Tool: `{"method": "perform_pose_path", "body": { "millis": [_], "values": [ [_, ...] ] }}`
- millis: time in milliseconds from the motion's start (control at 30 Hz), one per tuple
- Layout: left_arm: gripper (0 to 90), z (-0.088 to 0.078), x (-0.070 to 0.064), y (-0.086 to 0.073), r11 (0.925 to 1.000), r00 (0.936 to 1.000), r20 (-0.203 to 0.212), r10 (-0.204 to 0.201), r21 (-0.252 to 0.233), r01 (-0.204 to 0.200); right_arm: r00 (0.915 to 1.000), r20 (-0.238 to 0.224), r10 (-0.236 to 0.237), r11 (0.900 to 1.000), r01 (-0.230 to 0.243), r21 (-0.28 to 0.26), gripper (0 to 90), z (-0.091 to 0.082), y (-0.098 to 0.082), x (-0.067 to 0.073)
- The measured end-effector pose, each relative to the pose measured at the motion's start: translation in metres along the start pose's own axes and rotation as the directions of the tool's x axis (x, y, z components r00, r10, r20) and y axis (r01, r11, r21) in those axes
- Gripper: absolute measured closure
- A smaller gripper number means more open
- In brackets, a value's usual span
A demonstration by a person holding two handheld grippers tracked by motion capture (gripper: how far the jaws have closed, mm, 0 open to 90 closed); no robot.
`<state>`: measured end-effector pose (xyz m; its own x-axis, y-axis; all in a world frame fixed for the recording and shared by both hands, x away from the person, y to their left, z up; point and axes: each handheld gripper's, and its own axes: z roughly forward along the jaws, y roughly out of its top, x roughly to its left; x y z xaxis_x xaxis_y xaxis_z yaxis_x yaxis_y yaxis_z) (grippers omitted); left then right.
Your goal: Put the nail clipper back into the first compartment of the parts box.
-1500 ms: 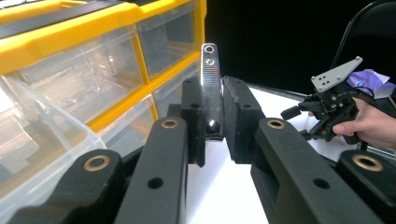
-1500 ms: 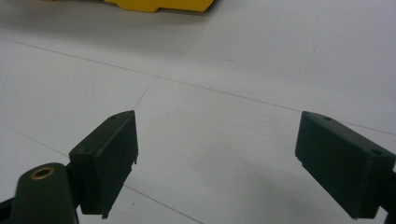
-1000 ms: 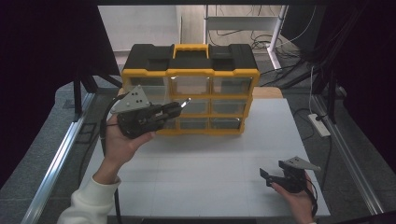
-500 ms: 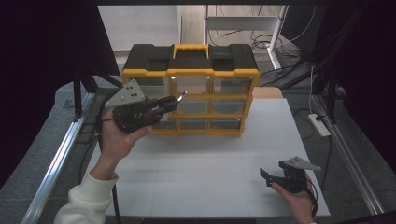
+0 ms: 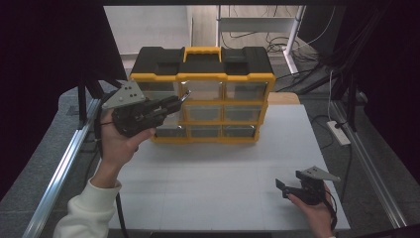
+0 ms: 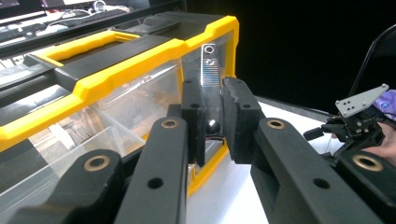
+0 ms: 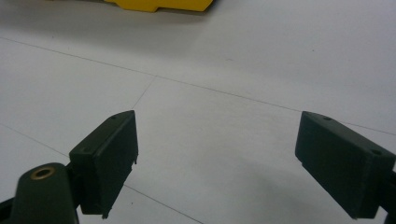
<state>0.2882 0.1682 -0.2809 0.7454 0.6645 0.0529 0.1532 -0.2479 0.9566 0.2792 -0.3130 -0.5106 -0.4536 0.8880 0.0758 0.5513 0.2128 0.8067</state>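
A yellow and black drawer organizer [image 5: 225,77] with clear drawers stands at the back of the white table [image 5: 223,163]. My left gripper [image 5: 177,101] is held up in front of the organizer's upper left drawers, shut on a shiny flat metal strip [image 5: 185,95]. In the left gripper view the strip [image 6: 210,70], ribbed and with small holes, sticks up from between the pads of my left gripper [image 6: 213,116], close to the organizer [image 6: 140,60]. My right gripper [image 5: 283,187] rests low at the table's front right, open; nothing lies between its pads [image 7: 112,158] in the right gripper view.
Metal rails run along both sides of the table. A power strip [image 5: 338,133] and cables lie on the floor to the right. The organizer's yellow base [image 7: 159,4] lies far beyond the right gripper, with bare white table between them.
My left gripper has risen a little with the metal strip and drawn slightly to the left. The right gripper has stayed in place.
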Motion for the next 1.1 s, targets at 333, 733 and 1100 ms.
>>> {"method": "perform_pose_path", "body": {
  "millis": [333,733,1100],
  "values": [
    [79.2,-0.003,0.009,0.0,0.9999,0.9995,-0.028,-0.012,-0.009,0.012,1.0,0.001,0.0,1.0,0.0,0.0,13.9,0.0,0.0,0.0],
    [79.2,-0.007,0.023,-0.008,0.9993,0.996,-0.081,-0.037,0.005,0.037,1.0,-0.001,0.003,1.0,-0.003,0.002,13.9,0.0,0.0,0.0],
    [79.2,-0.011,0.038,-0.02,0.9979,0.9881,-0.143,-0.058,0.02,0.061,1.0,-0.001,0.006,1.0,-0.006,0.003,13.9,0.0,0.0,0.0]
  ]
}}
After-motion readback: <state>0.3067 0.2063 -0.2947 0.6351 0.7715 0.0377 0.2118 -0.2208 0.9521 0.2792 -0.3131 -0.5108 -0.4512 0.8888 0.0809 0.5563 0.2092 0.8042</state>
